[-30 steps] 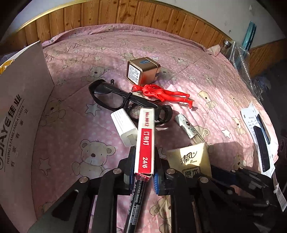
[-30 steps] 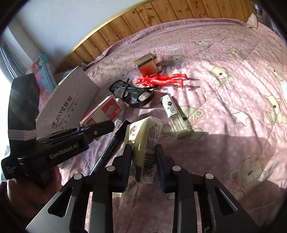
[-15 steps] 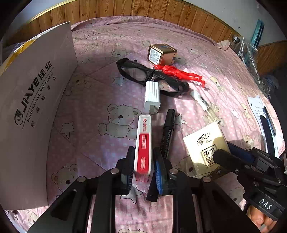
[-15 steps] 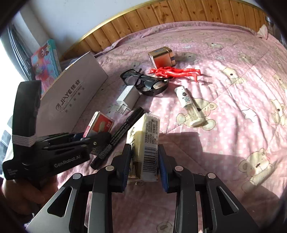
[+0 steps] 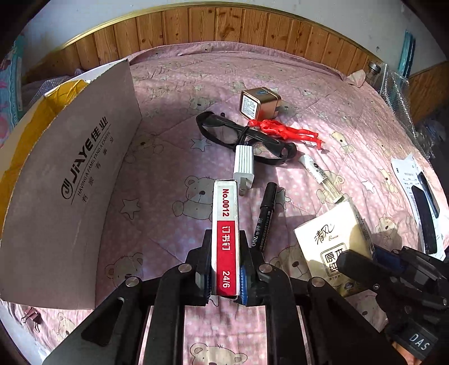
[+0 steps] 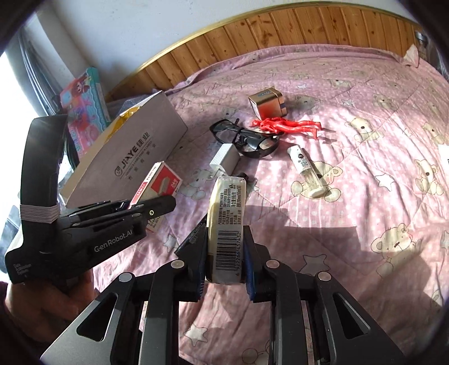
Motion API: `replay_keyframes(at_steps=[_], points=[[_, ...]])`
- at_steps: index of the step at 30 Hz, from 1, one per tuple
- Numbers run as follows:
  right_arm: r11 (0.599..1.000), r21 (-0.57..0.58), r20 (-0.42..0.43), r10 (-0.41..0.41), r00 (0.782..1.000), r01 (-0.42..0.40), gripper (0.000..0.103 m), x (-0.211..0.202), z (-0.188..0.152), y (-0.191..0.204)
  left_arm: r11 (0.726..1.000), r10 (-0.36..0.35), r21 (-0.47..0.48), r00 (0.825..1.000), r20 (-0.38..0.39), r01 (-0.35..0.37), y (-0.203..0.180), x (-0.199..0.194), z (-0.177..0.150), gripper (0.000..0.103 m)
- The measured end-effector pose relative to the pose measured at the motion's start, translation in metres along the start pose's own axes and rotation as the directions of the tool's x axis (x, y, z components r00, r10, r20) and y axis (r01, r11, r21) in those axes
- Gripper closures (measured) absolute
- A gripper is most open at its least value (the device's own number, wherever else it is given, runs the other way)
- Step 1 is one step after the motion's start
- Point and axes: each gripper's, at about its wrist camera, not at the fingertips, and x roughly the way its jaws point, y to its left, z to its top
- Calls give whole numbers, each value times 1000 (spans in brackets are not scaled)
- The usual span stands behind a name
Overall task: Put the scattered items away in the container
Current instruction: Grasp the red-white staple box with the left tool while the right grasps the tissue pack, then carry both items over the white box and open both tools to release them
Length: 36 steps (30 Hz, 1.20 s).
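Observation:
My left gripper (image 5: 224,269) is shut on a red and white staple box (image 5: 225,233), held above the pink bedspread. The same staple box (image 6: 160,182) shows in the right wrist view, right of the cardboard container (image 6: 132,151). My right gripper (image 6: 224,261) is shut on a beige tissue pack (image 6: 228,219), also seen as the tissue pack (image 5: 334,241) in the left wrist view. The cardboard container (image 5: 70,179) stands open to the left. On the bed lie a black marker (image 5: 265,216), a white charger (image 5: 244,165), black glasses (image 5: 241,137), a red figure (image 5: 286,130), a gold box (image 5: 259,104) and a small spray bottle (image 5: 320,179).
A wooden headboard (image 5: 224,25) rims the far edge of the bed. A paper card with a black strip (image 5: 421,205) lies at the right. A binder clip (image 5: 29,318) sits by the container's near corner. A colourful book (image 6: 84,104) stands behind the container.
Both grippers have lifted their loads off the bedspread and drawn back, so the container fills more of the left wrist view. The marker, charger and other items stay where they were.

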Motion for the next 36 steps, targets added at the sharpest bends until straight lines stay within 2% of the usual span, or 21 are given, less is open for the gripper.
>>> replay_keyframes(at_steps=[15,24,36], points=[[996,-85,41,14,999,-11,80,-22,0,47,999,-27,-34,996,88,30,12,-51,1,88],[991,-132,46,34,998,-27,80,-23,5,75,996,-15,-82,992,125,25,36,-75,-4,88],[970,-237,63,70,996,-54,80,-27,29,121,988,10,-155,984,176,17,74,-101,-1,88]])
